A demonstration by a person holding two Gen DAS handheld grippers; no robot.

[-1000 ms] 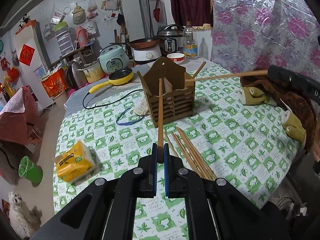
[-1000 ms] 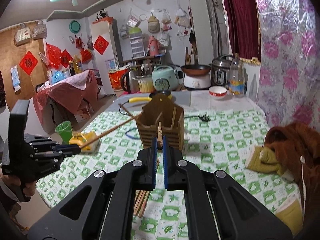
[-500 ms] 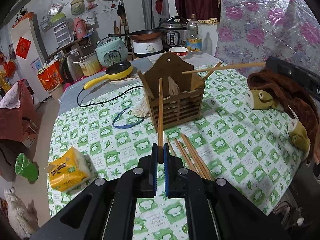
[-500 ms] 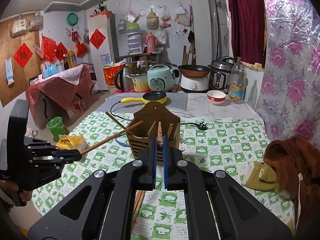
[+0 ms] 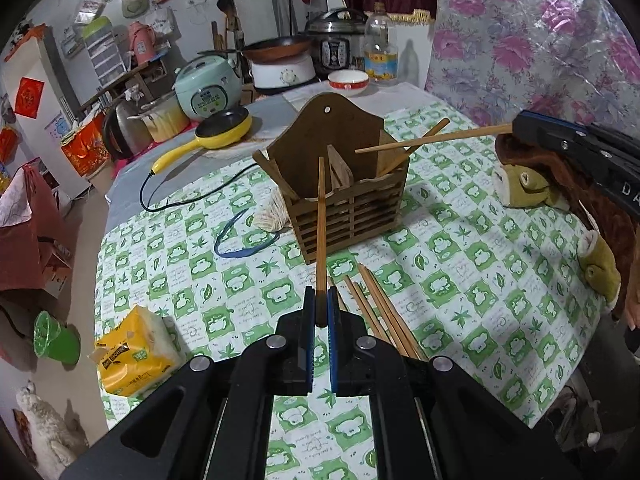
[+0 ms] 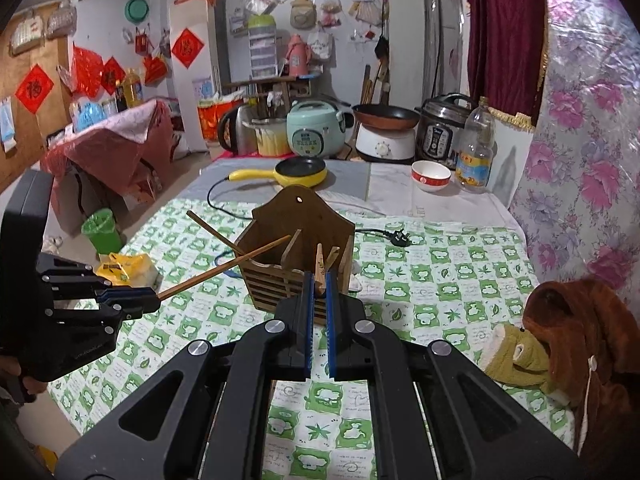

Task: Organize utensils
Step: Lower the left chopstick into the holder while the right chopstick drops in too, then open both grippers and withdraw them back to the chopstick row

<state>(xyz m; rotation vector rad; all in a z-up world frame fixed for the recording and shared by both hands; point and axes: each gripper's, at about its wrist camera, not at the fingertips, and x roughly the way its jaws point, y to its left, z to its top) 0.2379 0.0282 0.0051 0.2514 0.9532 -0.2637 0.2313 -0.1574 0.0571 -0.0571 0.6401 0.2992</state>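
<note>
A brown slatted wooden utensil holder [image 5: 352, 216] [image 6: 280, 276] stands mid-table with one chopstick [image 5: 416, 146] leaning in it. My left gripper [image 5: 320, 300] is shut on a chopstick [image 5: 321, 232] whose tip reaches the holder's front rim. In the right wrist view the left gripper [image 6: 154, 298] comes in from the left, its chopstick [image 6: 224, 266] angled up to the holder's top. My right gripper [image 6: 318, 280] is shut on a chopstick [image 6: 319, 266] seen end-on; from the left wrist view, the right gripper [image 5: 516, 128] holds that chopstick [image 5: 432, 140] over the holder. Several loose chopsticks [image 5: 380, 312] lie on the cloth.
A green-checked cloth [image 5: 460, 280] covers the table. A yellow tissue pack [image 5: 132, 352] sits at its left edge, a brown and green plush garment [image 5: 532, 188] at the right. A blue band [image 5: 240, 240], black cable [image 5: 192, 196], yellow pan [image 5: 224, 128], bowl [image 6: 430, 174] and bottle [image 6: 476, 152] lie behind.
Both grippers have moved in toward the holder, each still gripping its chopstick. The right gripper's chopstick tip has slid leftward over the holder's opening.
</note>
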